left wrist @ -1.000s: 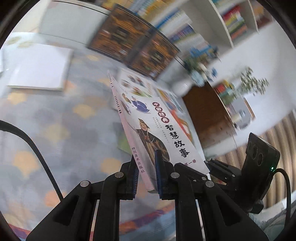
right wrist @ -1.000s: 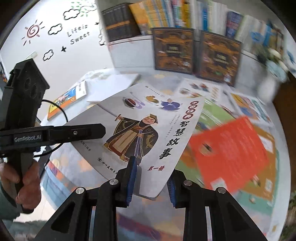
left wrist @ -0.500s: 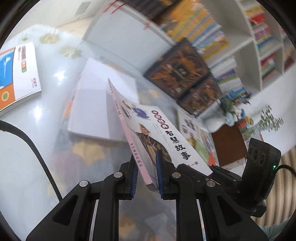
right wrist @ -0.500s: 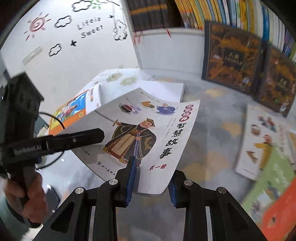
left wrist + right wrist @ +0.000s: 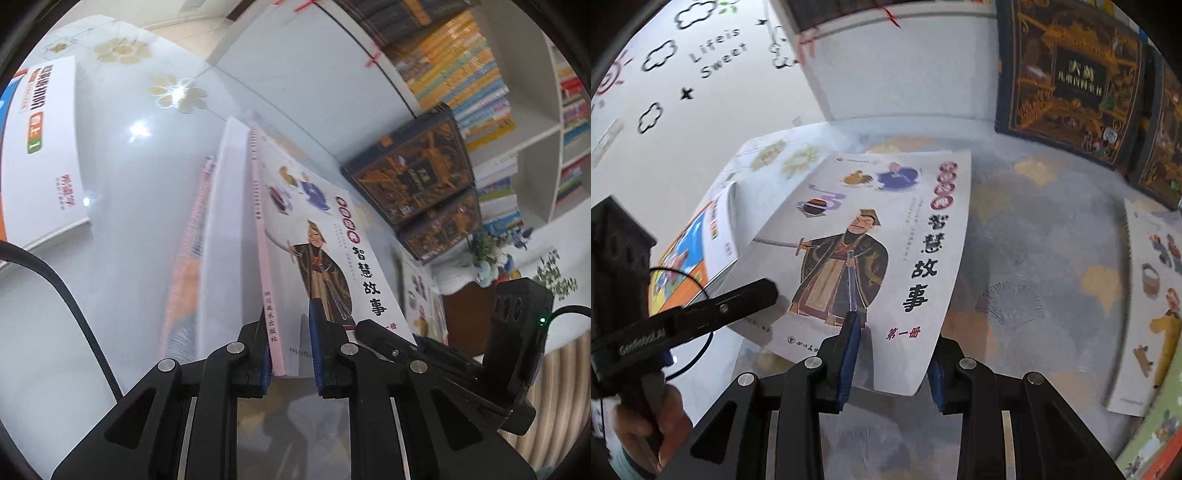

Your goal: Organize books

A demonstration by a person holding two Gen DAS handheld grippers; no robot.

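Observation:
A thin white book (image 5: 325, 236) with a pink spine and a robed figure on its cover (image 5: 886, 229) hangs tilted in the air, held by both grippers. My left gripper (image 5: 290, 354) is shut on the near corner at the spine. My right gripper (image 5: 890, 369) is shut on the lower edge, one blue pad (image 5: 849, 347) on the cover and the other under the corner. Just under the held book lies a flat white book (image 5: 221, 221) on a pink-edged one. An orange and white book (image 5: 37, 147) lies further left (image 5: 701, 251).
Two dark ornate books (image 5: 1067, 74) lean against the white base of a full bookshelf (image 5: 461, 74). A picture book (image 5: 1156, 295) lies on the patterned carpet (image 5: 1015, 258) at right. A hand (image 5: 646, 424) grips the left tool; its cable (image 5: 74, 295) loops nearby.
Both grippers have carried the book leftward and lower, away from the scattered picture books. It now hangs over the flat white book beside the orange and white one.

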